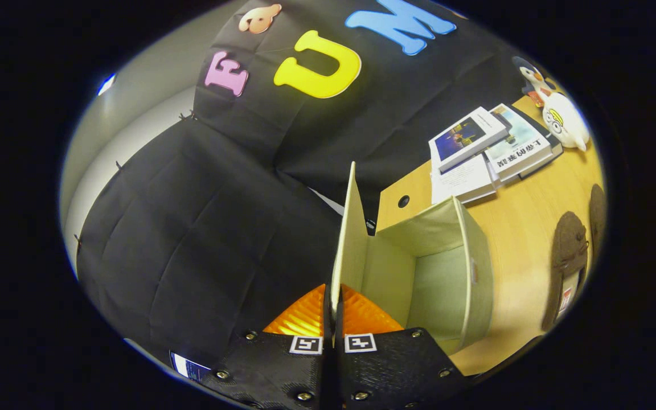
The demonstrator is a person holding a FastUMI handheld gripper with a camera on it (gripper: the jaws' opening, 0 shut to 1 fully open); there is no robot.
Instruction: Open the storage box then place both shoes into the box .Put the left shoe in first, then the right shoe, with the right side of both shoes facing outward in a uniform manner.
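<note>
Storage box [447,267] lid [349,239] is pinched edge-on between the tongs [333,324], whose fingers are closed almost together on the thin flap, holding it swung up and clear of the opening, presumably so the mouth stays free for loading. Just beyond the fingers the box sits on the wooden surface [527,228] with its pale interior exposed and nothing inside. Both brown shoes [570,256] lie side by side on the surface past the box, well apart from it. Farther off rest stacked books [482,151] and a plush penguin [558,111].
</note>
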